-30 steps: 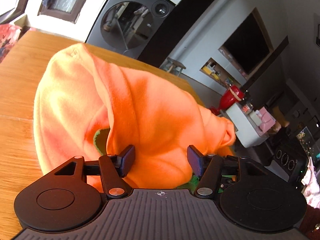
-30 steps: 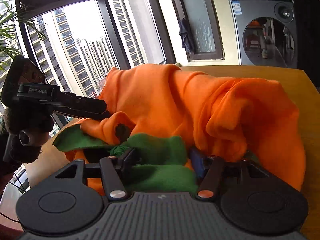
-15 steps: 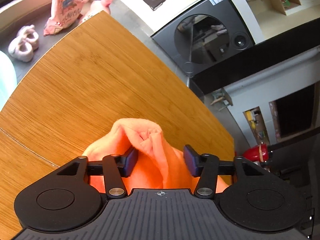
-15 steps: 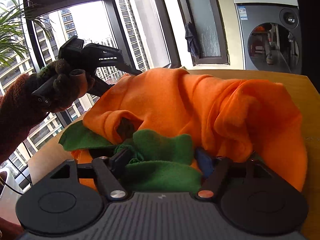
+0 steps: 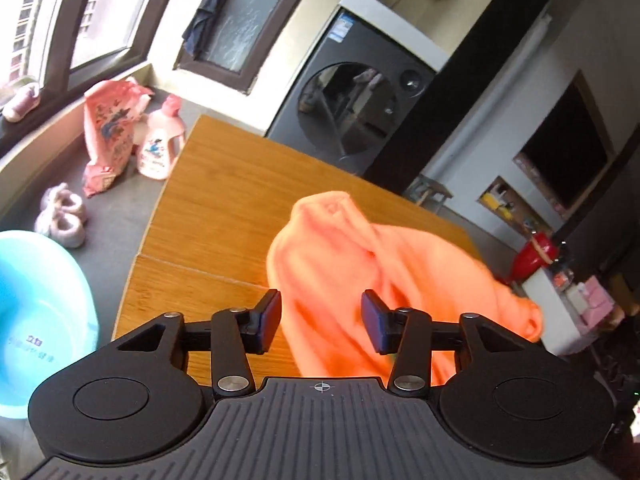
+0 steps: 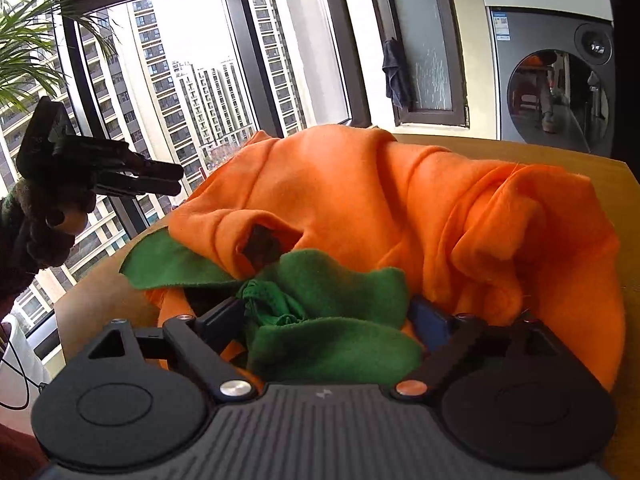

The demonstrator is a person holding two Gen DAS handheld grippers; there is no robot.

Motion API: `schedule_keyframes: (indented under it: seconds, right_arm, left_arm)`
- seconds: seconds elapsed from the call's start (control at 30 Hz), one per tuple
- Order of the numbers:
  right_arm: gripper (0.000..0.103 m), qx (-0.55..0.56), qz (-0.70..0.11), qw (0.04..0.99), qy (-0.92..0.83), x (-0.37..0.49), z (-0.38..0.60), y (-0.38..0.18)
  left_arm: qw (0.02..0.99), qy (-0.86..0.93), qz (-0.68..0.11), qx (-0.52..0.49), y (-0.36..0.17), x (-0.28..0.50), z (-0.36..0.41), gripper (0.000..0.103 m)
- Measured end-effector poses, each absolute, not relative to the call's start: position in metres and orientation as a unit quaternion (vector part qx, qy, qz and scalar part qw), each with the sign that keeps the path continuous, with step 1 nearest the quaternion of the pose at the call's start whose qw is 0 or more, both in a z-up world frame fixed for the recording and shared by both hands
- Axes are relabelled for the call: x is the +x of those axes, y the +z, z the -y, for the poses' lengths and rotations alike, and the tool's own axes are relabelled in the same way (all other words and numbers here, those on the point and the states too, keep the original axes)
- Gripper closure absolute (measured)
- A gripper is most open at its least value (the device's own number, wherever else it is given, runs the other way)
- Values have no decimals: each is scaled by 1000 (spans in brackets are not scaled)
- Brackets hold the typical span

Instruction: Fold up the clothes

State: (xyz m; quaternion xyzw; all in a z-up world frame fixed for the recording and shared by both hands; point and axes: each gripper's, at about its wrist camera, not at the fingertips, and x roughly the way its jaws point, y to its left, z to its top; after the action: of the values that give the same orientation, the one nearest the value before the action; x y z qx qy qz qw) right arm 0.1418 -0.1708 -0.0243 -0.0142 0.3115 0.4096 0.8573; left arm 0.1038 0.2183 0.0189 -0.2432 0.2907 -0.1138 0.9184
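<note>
An orange fleece garment (image 5: 360, 276) with green leaf-shaped trim (image 6: 332, 316) lies crumpled on the wooden table (image 5: 224, 200). My left gripper (image 5: 320, 322) is open and empty, raised above the table with the garment below and beyond its fingers. It also shows in the right wrist view (image 6: 160, 178), held off the table's left side. My right gripper (image 6: 332, 316) is open, low at the garment's near edge, with green trim bunched between its fingers. The garment fills the right wrist view (image 6: 400, 208).
A washing machine (image 5: 352, 120) stands beyond the table's far end. On the floor to the left are a blue basin (image 5: 36, 320), slippers (image 5: 64, 216), a pink bag (image 5: 112, 132) and a detergent bottle (image 5: 160, 144). Tall windows (image 6: 180, 80) run along the left.
My left gripper has lifted away from the garment and swung out to the left, empty. The right gripper has stayed at the green trim.
</note>
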Motion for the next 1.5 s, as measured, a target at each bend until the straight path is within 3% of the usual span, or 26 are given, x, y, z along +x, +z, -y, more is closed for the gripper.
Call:
schedule_keyframes:
  seconds: [0.07,0.17,0.27,0.37,0.43,0.6,0.73,0.9,1.03,1.17,1.27,1.4,1.5]
  right_arm:
    - [11,-21,-311,858,408,140,169,-24]
    - [8,-31,-311,859,406,138,166,-23]
    - [7,-42,-311,860,404,135,164,-22]
    - [7,-37,-313,856,410,134,169,-17]
    - [1,-2,-315,848,426,137,187,-4]
    - [0,91,-280,860,417,166,226,40]
    - [0,148,-289,863,387,205,228,31]
    - [0,178,-367,864,294,236,224,-34]
    - [0,170,-364,864,303,239,218,-48]
    - [0,145,-370,858,326,240,211,-53]
    - [0,66,-385,850,353,237,196,-38]
    - [0,-8,-303,869,392,224,172,13]
    - [0,-57,-299,876,374,241,140,10]
  left_arm:
    - [919,-178,-262,-234,36,99,-193,29]
    - [910,-255,-238,-224,47,112,-153,18]
    - [896,-277,-263,-227,29,141,-124,17]
    - [864,-253,-347,-264,-14,170,-117,18]
    - [845,-241,-375,-295,-44,176,-124,25]
    - [835,-249,-352,-343,-63,169,-138,28]
    - [839,-248,-349,-335,-64,170,-136,27]
    - [843,-247,-357,-317,-61,170,-134,27]
    - [844,-249,-365,-304,-58,170,-135,26]
    - [847,-251,-360,-300,-58,177,-132,18]
    - [853,-253,-350,-293,-59,176,-129,15]
    - [860,-256,-337,-285,-61,174,-127,15]
    - [855,-258,-334,-301,-62,174,-133,15]
